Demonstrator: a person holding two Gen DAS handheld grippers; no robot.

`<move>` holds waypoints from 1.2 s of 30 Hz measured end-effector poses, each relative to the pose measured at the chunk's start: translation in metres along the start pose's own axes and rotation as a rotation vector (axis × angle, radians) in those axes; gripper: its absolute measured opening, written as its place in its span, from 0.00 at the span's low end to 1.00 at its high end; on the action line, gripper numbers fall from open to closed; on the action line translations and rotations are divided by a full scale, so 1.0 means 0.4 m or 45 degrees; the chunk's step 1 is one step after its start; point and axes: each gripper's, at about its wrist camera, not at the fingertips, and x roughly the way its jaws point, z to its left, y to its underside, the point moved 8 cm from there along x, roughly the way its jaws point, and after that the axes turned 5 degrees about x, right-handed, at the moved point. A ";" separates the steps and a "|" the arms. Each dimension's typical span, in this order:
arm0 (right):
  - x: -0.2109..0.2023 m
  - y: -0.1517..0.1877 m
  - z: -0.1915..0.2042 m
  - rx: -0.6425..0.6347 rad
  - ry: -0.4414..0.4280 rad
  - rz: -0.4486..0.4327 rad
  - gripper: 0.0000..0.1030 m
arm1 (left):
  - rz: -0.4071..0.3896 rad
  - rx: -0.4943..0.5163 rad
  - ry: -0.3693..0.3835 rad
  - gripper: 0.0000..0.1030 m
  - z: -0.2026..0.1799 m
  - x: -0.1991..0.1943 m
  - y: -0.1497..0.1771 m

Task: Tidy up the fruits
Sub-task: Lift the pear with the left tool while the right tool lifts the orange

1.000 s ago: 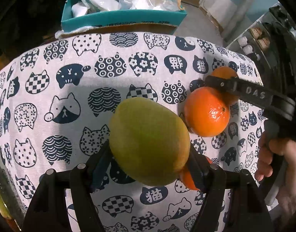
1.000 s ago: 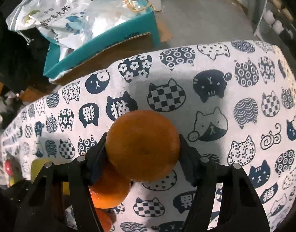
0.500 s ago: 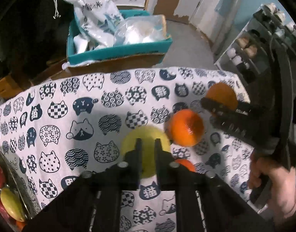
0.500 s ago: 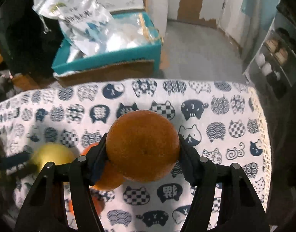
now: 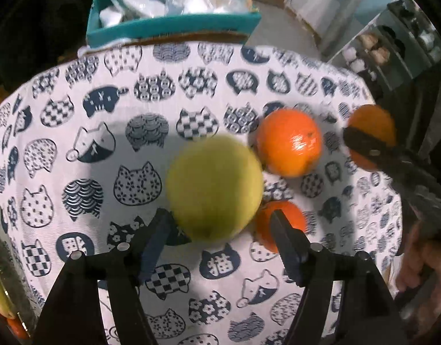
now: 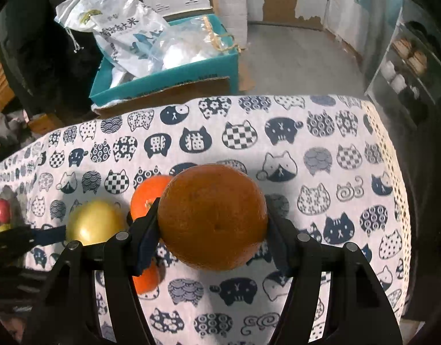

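Beside two oranges, left gripper opens, seemingly off the pear.

tablecloth: woven cloth, matt, printed cats
orange: glossy, finely pitted peel
held orange: duller, dimpled peel
yellow-green fruit: smooth, soft sheen
fingers: matt black plastic
bags: shiny crinkled plastic

Three oranges, one yellow-green fruit, two tools.
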 end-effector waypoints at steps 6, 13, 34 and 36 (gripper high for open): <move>-0.018 0.015 -0.020 0.017 -0.013 -0.009 0.64 | 0.016 -0.068 -0.024 0.73 0.019 0.037 -0.011; -0.018 0.027 -0.056 0.050 -0.021 0.003 0.64 | -0.003 -0.015 -0.033 0.73 -0.006 0.049 -0.035; -0.032 0.031 -0.032 0.026 -0.040 -0.013 0.64 | -0.007 0.123 -0.094 0.67 -0.019 0.047 -0.018; -0.046 0.028 -0.025 0.007 -0.037 -0.030 0.64 | -0.016 0.129 -0.103 0.67 -0.018 0.043 -0.015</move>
